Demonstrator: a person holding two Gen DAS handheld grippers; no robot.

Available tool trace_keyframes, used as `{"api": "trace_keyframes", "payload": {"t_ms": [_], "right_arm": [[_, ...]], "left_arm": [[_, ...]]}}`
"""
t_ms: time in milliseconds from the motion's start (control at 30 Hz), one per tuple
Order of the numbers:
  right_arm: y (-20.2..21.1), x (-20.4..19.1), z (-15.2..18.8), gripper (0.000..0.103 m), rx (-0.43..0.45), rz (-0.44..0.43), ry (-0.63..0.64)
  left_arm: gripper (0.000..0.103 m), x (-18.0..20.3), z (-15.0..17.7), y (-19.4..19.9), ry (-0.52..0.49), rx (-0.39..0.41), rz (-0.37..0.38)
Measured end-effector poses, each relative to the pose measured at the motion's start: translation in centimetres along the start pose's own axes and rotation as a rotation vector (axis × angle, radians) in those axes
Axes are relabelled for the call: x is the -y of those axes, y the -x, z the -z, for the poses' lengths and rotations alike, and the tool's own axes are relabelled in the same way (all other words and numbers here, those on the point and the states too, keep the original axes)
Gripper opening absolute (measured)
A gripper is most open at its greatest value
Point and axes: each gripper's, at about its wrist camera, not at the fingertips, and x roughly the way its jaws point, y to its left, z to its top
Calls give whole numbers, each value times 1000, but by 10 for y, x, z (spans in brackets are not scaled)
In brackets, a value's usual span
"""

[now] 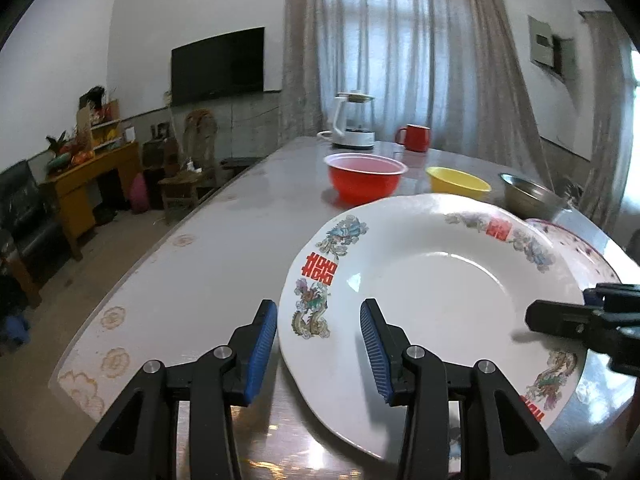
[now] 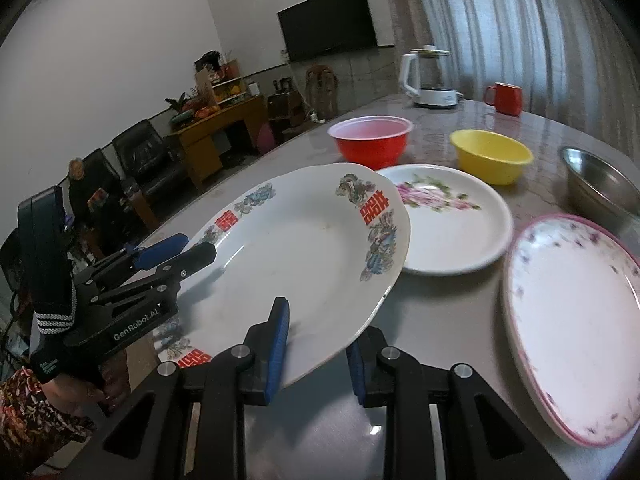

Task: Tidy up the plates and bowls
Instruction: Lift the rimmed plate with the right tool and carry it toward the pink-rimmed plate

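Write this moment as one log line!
dragon plate tilted | left hand-held gripper straddles rim | right hand-held gripper straddles rim | grip unclear

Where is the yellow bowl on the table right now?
In the right wrist view, the yellow bowl sits toward the far right of the table, between the red bowl and the metal bowl, just behind the flowered plate.

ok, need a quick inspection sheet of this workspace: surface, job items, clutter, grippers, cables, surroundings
Surface: glossy patterned table.
Job's things: white dragon-print plate tilted, overlapping the rose-print white plate; pink-rimmed speckled plate; red plastic bowl; yellow plastic bowl; steel bowl.
Clutter: white electric kettle, red mug.
Grippers: left gripper and right gripper both straddle the dragon plate's rim, jaws apart.
Cables: nothing seen.
Surroundings: wall television, curtains, wooden desk, black chairs.
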Motion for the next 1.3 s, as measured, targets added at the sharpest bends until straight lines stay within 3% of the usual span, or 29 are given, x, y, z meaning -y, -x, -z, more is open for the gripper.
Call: {"api": "trace_keyframes", "payload": {"t_ms": [367,500,633,667,767,833,867,933,967,1000,1300], "right_arm": [[37,18,6,23,78,49,19],[40,18,5,23,90,49,28],[38,23,6,20,82,39,-1],[37,26,7,19,77,36,-11],[34,32,9,19,74,25,-29],[31,33,9,19,70,31,-27],[31,33,9,19,69,30,-27],[29,35,9,19,65,25,-38],[29,36,9,19,64,21,-43],[27,37,9,19,62,12,-50],[27,44,7,18,67,3,-89]], "left_arm": [[44,18,-3,-4,-20,-41,171],[46,20,-10,-9,-17,-70,311],[47,25,-17,-10,-61,-53,273],[52,20,-20,-10,-36,-44,278],[81,4,-24,-14,46,-37,279],[81,-5,-25,-20,89,-46,275],[79,-9,-25,-22,115,-52,290],[64,-12,-22,-30,131,-93,331],[43,-9,-19,-33,119,-124,352],[38,-7,-17,-35,109,-139,340],[33,4,-10,-25,76,-112,330]]}}
